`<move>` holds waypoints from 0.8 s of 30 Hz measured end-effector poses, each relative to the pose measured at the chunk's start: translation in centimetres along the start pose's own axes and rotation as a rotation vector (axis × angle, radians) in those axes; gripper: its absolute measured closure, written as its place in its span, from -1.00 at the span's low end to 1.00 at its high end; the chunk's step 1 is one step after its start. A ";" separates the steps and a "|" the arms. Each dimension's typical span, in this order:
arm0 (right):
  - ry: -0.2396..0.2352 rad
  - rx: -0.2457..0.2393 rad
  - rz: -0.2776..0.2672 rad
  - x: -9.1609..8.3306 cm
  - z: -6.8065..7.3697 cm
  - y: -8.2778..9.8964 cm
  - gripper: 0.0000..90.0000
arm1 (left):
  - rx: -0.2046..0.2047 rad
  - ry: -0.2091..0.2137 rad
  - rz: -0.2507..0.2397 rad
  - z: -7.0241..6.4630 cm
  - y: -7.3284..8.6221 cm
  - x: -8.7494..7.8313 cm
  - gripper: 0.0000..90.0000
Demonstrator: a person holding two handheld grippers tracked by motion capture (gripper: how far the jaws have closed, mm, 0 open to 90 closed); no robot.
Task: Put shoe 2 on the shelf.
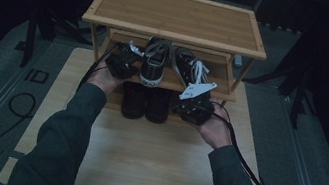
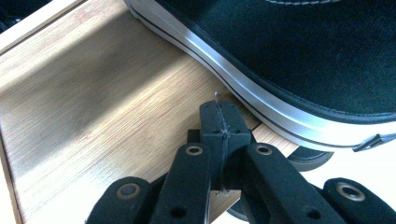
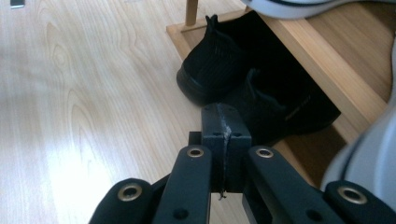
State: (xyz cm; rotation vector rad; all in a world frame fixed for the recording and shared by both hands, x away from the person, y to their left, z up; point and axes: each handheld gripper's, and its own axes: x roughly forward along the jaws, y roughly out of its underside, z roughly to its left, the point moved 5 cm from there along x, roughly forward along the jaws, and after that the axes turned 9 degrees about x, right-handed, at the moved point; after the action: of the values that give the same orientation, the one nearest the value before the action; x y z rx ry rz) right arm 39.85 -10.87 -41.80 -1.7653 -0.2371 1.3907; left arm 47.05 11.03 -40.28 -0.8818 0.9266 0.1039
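meanwhile both grippers, left point(image 2: 219, 109) and right point(image 3: 225, 114), have their jaws pressed together on nothing. a sneaker point(image 2: 299, 60) lies just beyond the left one on the middle shelf point(image 2: 107, 107); black boots point(image 3: 252, 88) stand under it, before the right.

Overhead view; two close claw-mounted views

Dim, dark-edged high view, brighter gripper views, pale glare on wood, soft blur up close

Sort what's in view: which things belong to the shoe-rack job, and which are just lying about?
In the job:
- bamboo shoe rack
- left sneaker
- right sneaker
- black shoes underneath
- left claw, shut
- right claw, shut

Lying about:
- floor cable
- dark stands
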 end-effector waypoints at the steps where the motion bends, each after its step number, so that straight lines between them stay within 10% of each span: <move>1: 0.001 -0.001 0.005 -0.2 -0.1 0.2 1.00 | 0.000 0.001 0.000 0.0 0.0 0.0 1.00; 24: 0.002 0.002 0.029 -3.3 -2.2 2.0 1.00 | 0.006 0.004 0.006 0.1 0.1 -0.1 1.00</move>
State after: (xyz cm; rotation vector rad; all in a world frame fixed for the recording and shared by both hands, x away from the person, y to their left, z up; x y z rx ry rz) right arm 39.93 -15.20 -40.84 -1.7748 -0.2099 1.4089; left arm 47.06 11.15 -40.25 -0.8743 0.9326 0.1051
